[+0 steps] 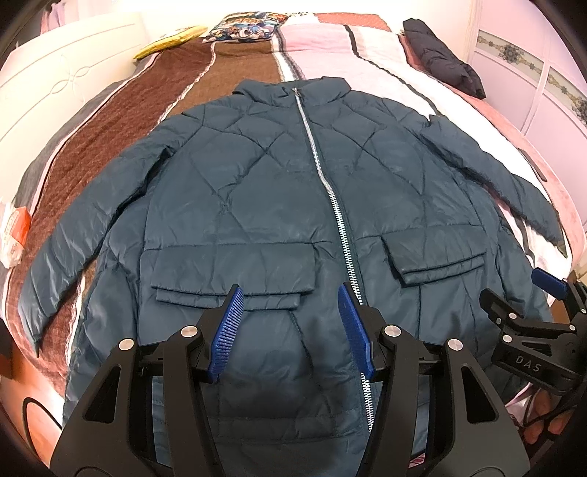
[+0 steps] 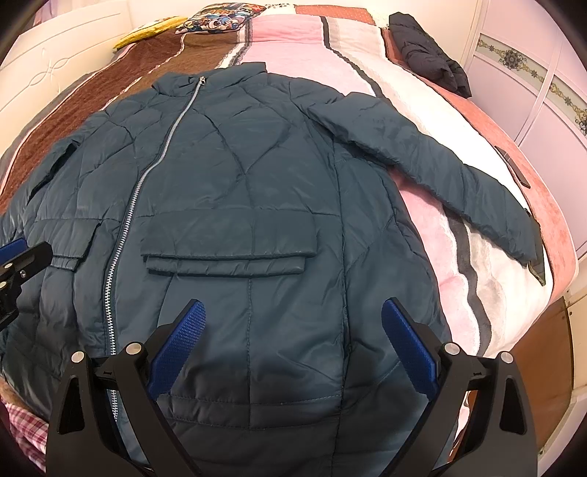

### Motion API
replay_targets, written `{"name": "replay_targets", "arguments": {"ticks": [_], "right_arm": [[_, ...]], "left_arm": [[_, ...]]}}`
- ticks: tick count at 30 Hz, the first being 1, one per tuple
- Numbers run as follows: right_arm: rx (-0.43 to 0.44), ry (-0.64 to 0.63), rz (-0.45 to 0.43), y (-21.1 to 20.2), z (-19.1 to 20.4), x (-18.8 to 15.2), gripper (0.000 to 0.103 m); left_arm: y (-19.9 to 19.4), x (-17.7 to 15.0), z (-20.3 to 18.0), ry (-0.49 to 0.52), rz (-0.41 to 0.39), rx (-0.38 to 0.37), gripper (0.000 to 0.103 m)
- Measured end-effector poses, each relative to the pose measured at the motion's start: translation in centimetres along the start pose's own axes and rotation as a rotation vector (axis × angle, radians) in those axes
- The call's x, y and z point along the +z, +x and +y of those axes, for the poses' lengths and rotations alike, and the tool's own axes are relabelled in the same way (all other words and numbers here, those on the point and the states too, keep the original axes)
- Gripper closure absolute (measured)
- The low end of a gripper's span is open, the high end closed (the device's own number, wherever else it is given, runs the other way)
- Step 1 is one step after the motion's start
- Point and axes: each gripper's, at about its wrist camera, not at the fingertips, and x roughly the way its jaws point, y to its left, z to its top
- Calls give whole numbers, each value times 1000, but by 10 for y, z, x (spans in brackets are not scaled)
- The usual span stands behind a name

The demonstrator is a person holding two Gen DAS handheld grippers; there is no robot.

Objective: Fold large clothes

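A dark teal quilted jacket (image 1: 279, 190) lies face up and zipped on the bed, collar far from me, both sleeves spread outward; it also shows in the right wrist view (image 2: 256, 190). My left gripper (image 1: 291, 293) is open and empty above the hem, near the silver zipper (image 1: 343, 235). My right gripper (image 2: 293, 310) is open and empty above the hem's right half, below the right pocket flap (image 2: 227, 257). The right gripper also shows at the right edge of the left wrist view (image 1: 543, 290).
The bed carries a striped brown, pink and white blanket (image 1: 227, 69). A folded dark garment (image 1: 440, 55) lies at the far right corner, a patterned pillow (image 1: 242, 27) and a yellow item (image 1: 168, 42) at the head. White cabinet doors (image 2: 543, 91) stand right.
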Motion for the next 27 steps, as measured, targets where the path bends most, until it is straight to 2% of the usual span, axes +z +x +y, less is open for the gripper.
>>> {"name": "replay_targets", "arguments": {"ticks": [7, 12, 17, 24, 27], "right_arm": [[4, 17, -8, 0, 0, 2, 9], [10, 89, -28, -2, -22, 9, 9], [-43, 216, -59, -2, -70, 18, 9], [-137, 421, -91, 4, -163, 20, 9], [-143, 496, -90, 10, -196, 20, 9]], "left_arm": [[-1, 1, -2, 15, -3, -6, 49], [0, 3, -5, 25, 2, -11, 49], [4, 5, -8, 40, 19, -12, 49], [10, 15, -17, 59, 20, 13, 44], [13, 22, -20, 70, 22, 31, 43]]}}
